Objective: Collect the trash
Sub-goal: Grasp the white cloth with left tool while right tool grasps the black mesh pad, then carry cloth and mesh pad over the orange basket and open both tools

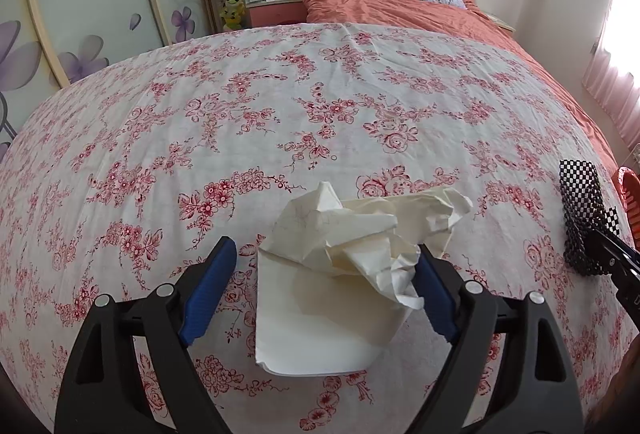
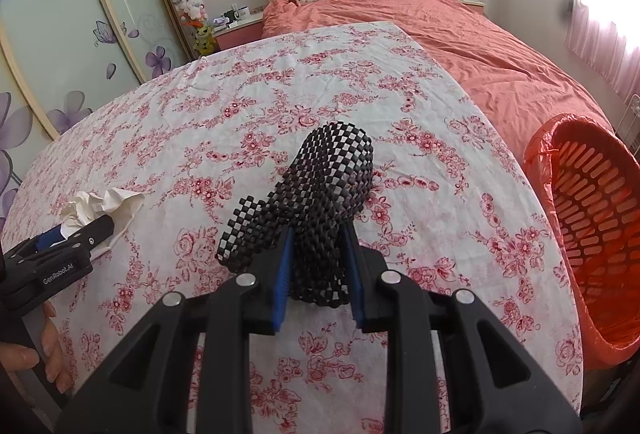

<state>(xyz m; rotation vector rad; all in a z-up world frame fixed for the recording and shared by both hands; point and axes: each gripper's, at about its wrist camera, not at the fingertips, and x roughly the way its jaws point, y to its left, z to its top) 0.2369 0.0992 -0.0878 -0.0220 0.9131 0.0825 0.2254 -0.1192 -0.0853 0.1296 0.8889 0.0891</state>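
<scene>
Mesh is clamped in the right gripper; carry it over the bin before release. Left gripper is open around paper on the desk; close squarely.

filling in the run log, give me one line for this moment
left gripper: open, straddling crumpled paper | right gripper: shut on black mesh mat | orange bin: right of table, holds neither item

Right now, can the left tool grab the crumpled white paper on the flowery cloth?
Probably yes. The left tool is open with the crumpled white paper already between its blue fingers, and nothing blocks it.
</scene>
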